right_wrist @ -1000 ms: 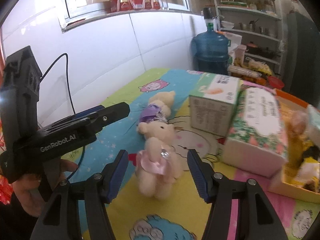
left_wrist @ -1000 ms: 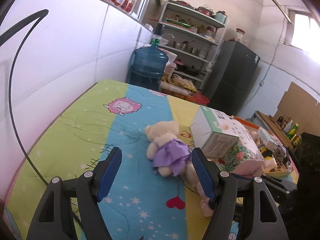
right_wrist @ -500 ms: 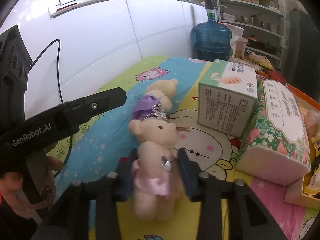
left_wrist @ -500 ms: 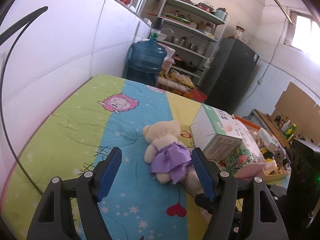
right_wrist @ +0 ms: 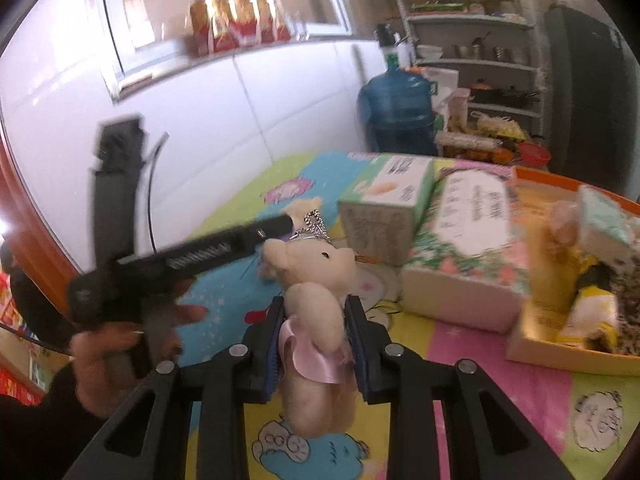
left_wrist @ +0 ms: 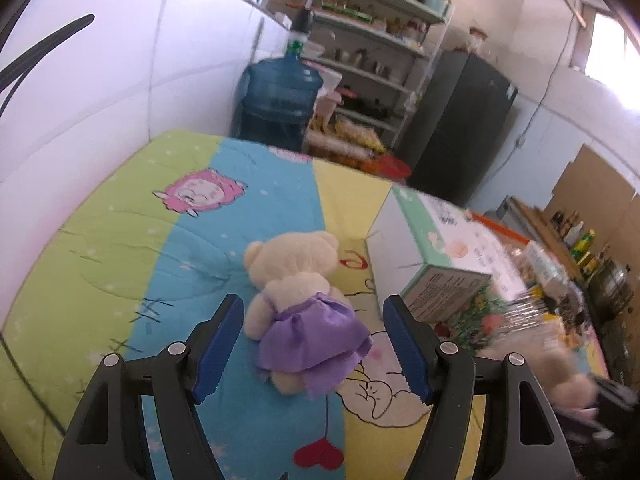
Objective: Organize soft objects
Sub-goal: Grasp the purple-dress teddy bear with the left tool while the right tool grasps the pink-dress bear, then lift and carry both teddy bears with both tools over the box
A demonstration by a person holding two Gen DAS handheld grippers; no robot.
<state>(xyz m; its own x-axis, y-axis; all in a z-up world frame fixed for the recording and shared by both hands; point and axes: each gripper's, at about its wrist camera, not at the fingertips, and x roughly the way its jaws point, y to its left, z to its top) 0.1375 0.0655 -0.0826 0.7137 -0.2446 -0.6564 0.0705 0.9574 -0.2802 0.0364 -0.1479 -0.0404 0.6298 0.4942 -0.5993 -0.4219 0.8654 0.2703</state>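
Blue-padded, our right gripper (right_wrist: 314, 340) is closing, its pads pressing the waist of a cream plush bear in a pink satin skirt (right_wrist: 312, 292) with a small silver tiara, lifted off the cartoon-print quilt (right_wrist: 500, 384). Our left gripper (left_wrist: 312, 350) stands wide, straddling without contact a cream bear in a purple skirt (left_wrist: 300, 304), face down beside a tissue box (left_wrist: 436, 256).

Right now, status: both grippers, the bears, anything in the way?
Right gripper: jaws closing on pink-dress bear. Left gripper: jaws open around purple-dress bear, not gripping. Tissue box close beside it.
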